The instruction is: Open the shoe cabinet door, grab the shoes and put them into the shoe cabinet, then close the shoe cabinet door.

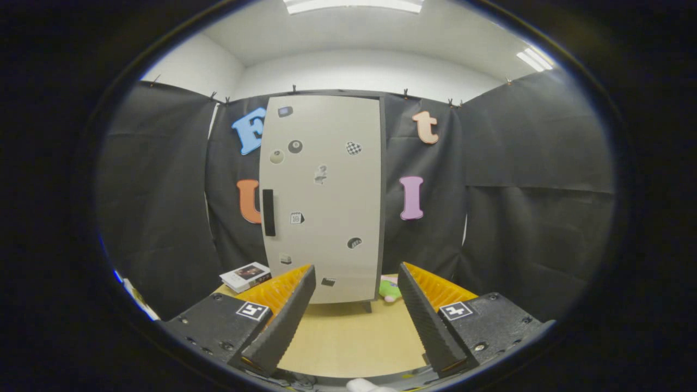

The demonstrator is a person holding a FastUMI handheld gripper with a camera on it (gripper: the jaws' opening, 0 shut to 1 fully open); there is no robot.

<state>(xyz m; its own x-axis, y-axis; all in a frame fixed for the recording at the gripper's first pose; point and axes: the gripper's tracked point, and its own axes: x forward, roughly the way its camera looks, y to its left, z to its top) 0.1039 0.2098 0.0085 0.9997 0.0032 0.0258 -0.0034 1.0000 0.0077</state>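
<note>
I hold the gripper (356, 277) spread and empty at lower centre, squared to the shut cabinet door (321, 201) so its handle (268, 212), centre-left, stays reachable.

- No text I can read stands on my shoe cabinet door (321, 201); its small stickers are too tiny and blurred to tell.
- The box (246, 276) on the desk, left of the cabinet, bears a printed picture, illegible.
- My gripper (356, 283) carries two square black-and-white markers, no words.

Gripper (356, 272) fingers apart, empty; shoe cabinet door (321, 198) closed beyond.
</note>
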